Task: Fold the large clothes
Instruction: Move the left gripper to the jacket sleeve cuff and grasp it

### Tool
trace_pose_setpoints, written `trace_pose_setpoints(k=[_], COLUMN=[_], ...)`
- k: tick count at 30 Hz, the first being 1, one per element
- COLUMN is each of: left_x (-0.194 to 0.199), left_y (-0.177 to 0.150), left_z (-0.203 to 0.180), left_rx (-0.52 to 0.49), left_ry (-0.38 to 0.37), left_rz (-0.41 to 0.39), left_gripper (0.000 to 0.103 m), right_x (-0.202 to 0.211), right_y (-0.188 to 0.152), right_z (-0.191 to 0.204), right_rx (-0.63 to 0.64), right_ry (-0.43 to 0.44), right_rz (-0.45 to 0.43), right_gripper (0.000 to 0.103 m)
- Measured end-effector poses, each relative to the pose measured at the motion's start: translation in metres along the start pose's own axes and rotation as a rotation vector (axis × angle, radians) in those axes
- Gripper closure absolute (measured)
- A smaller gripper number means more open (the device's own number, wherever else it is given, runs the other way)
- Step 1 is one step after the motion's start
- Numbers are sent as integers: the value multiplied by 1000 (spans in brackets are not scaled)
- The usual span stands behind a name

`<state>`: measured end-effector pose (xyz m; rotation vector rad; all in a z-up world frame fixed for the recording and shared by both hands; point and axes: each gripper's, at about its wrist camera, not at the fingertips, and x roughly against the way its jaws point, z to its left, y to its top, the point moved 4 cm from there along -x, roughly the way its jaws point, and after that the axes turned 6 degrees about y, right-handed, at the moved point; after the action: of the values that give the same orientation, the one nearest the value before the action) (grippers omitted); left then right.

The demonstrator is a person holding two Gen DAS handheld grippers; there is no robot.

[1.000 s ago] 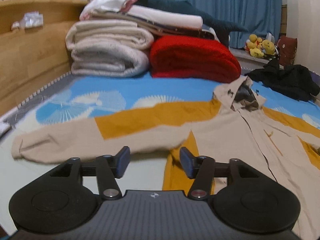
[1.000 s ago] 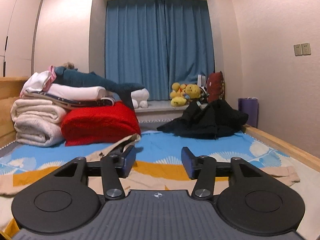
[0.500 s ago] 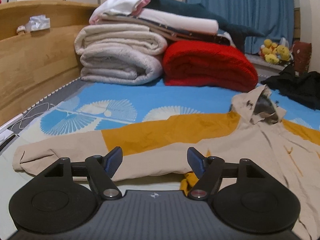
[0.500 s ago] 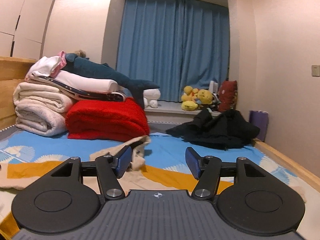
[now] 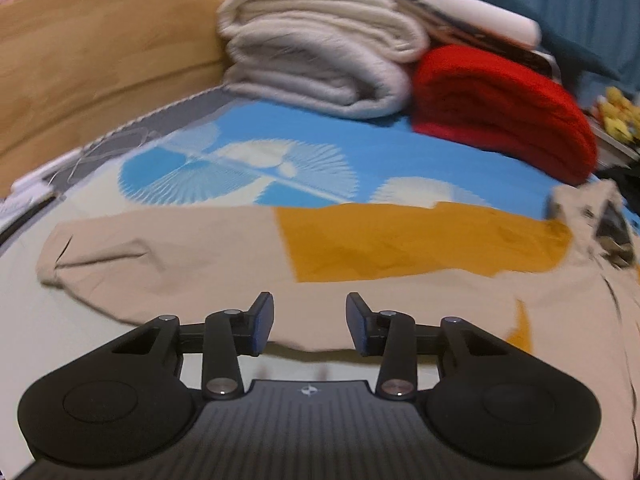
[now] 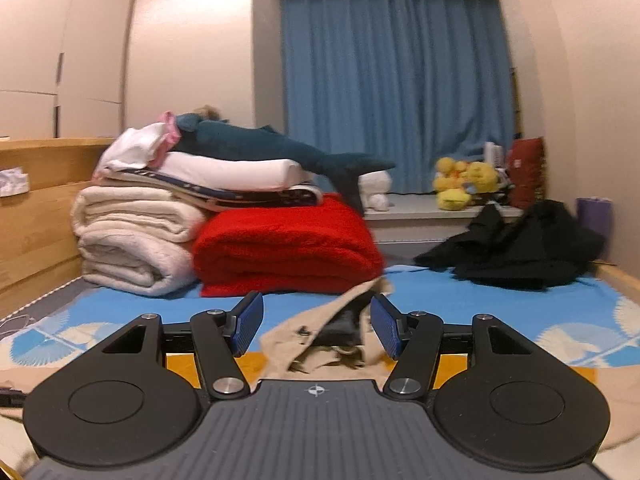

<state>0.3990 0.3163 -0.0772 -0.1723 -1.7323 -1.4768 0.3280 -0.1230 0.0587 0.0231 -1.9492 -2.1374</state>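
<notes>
Left wrist view: the left gripper (image 5: 310, 324) is closing above the jacket (image 5: 360, 256) sleeve, spread flat on the bed (image 5: 360, 156), gripping nothing. The right gripper (image 6: 316, 326) stands open, empty, the jacket's collar (image 6: 340, 332) lying beyond it.

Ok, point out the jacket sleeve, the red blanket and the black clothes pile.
Jacket sleeve (image 5: 168, 264): left wrist view, on its beige forearm part.
Red blanket (image 6: 288, 244): right wrist view, on its folded front.
Black clothes pile (image 6: 520, 252): right wrist view, on its middle.
</notes>
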Motion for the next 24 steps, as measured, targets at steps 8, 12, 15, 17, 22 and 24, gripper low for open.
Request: trace_pose_setpoints(k=[8, 12, 15, 17, 22, 24], left_x=[-43, -58, -72, -80, -95, -99], left_y=[7, 6, 4, 2, -2, -8], left_z=[80, 114, 133, 145, 171, 184], left_rx=[232, 329, 399, 433, 536, 598], left_ry=[68, 99, 116, 130, 176, 204], left_rz=[69, 100, 132, 144, 178, 200], left_gripper=[59, 58, 58, 58, 56, 56], right_x=[-33, -38, -46, -54, -68, -72], right_y=[-25, -18, -20, -27, -43, -47], right_z=[2, -1, -3, -3, 1, 3], right_rx=[-9, -1, -32, -47, -69, -69], right_ry=[96, 118, 114, 110, 118, 121], right_rz=[104, 123, 152, 190, 268, 293], right_gripper=[84, 89, 89, 86, 79, 79])
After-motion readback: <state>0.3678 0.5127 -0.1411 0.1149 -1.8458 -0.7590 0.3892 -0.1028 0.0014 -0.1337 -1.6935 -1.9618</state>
